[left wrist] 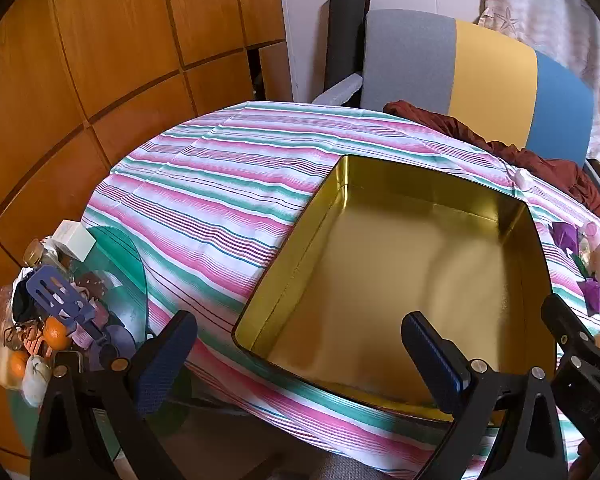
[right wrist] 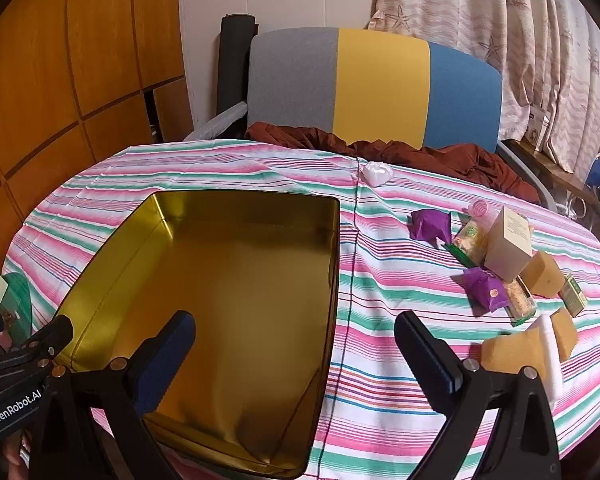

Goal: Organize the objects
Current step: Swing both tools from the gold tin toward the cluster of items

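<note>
An empty gold tin box (left wrist: 284,276) (right wrist: 100,264) lies open on the striped tablecloth. My left gripper (left wrist: 300,336) is open and empty, hovering over the tin's near left corner. My right gripper (right wrist: 296,336) is open and empty over the tin's right wall. To the right of the tin lie loose items: two purple packets (right wrist: 430,224) (right wrist: 486,286), a beige carton (right wrist: 508,248), snack packets (right wrist: 470,240), tan sponge blocks (right wrist: 544,274) (right wrist: 508,350) and a small green box (right wrist: 574,290). The right gripper's body also shows at the right edge of the left wrist view (left wrist: 580,344).
A chair with a grey, yellow and blue back (right wrist: 376,84) stands behind the table with a rust-red cloth (right wrist: 400,152) on it. A glass side table (left wrist: 116,264) at the left holds oranges, a spatula and clutter. A white crumpled item (right wrist: 374,172) lies at the far edge.
</note>
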